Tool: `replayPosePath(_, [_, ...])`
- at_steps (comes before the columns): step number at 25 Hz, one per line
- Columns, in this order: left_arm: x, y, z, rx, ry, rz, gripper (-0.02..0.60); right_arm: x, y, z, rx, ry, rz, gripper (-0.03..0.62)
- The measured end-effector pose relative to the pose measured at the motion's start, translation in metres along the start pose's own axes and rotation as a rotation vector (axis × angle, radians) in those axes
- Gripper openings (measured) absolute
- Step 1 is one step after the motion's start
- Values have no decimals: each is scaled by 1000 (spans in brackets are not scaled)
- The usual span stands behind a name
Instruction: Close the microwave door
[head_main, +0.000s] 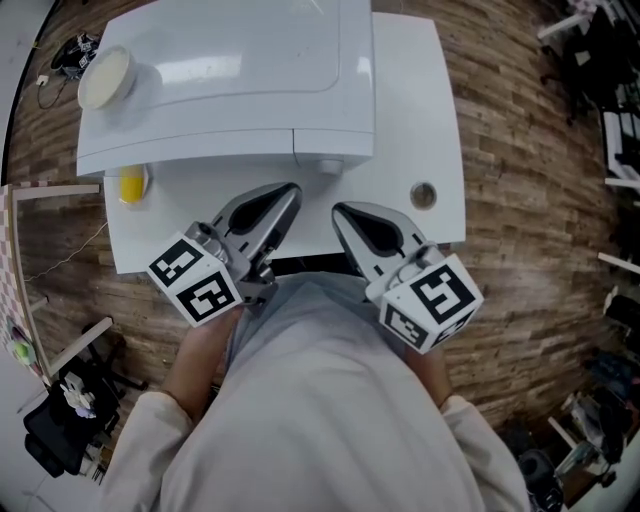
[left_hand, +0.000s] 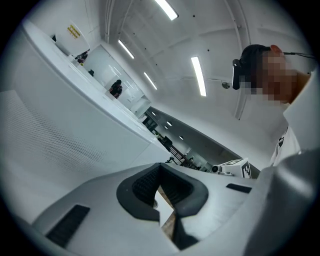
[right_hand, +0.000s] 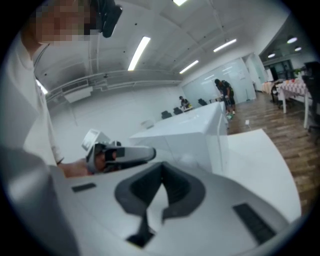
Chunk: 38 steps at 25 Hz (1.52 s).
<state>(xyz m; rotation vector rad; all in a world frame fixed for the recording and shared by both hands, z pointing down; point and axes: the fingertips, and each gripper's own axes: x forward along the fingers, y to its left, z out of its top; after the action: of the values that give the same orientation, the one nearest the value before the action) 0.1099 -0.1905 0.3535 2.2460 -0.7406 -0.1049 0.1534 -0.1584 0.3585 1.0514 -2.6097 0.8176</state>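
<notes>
Atop the white surface (head_main: 425, 110) sits one boxy, glossy white microwave (head_main: 230, 60), its door flush with the front edge (seen only from above). Two tools hang just short of it, the left tool (head_main: 288, 193) and the right tool (head_main: 341, 211), each pressed together on nothing, dark ribbed pads (left_hand: 142, 186) meeting. One round cream disc (head_main: 105, 78) rests on the microwave's top, and one yellow object (head_main: 132, 185) lies under its front edge.

Open table (head_main: 200, 195) strip fronting the microwave (head_main: 230, 80)
</notes>
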Motion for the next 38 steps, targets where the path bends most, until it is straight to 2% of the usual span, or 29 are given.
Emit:
replayPosePath(10, [-43, -19, -4, 29, -5, -5, 14, -1, 45, 0, 40, -81, -8, 23])
replayPosePath(17, [-77, -30, -9, 51, -26, 8, 14, -10, 75, -6, 8, -131, -58, 23])
replayPosePath(27, [-106, -47, -11, 62, -55, -15, 14, -24, 103, -16, -14, -147, -147, 23])
replayPosePath(38, [-136, -60, -6, 71, -79, -49, 14, -35, 135, -14, -36, -196, -190, 23])
